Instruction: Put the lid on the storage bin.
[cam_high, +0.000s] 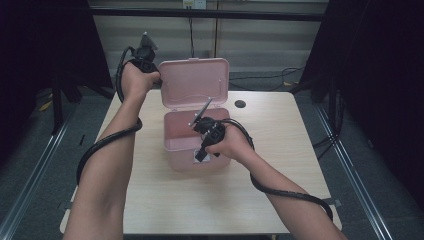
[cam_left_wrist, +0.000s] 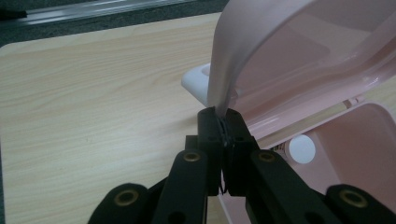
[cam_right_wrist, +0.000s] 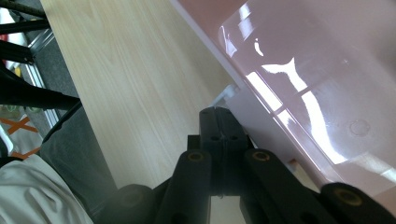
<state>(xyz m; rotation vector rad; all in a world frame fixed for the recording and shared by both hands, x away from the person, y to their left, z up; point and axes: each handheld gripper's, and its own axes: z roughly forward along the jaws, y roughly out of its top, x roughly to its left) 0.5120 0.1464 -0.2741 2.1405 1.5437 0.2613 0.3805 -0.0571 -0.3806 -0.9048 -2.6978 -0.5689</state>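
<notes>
Right tool (cam_high: 200, 155): jaws pressed together, at box (cam_high: 180, 162) front wall, by white latch (cam_right_wrist: 229, 91). Left tool (cam_left_wrist: 224, 123): pinching lid (cam_high: 194, 82) edge, lid raised behind box. Box: pink, open, mid-counter (cam_high: 280, 150).

A pale wood-grain surface (cam_high: 150, 200) carries a pink plastic box (cam_high: 185, 162) near its middle, lid raised. A small dark round hole (cam_high: 240, 104) sits far right of the box.
</notes>
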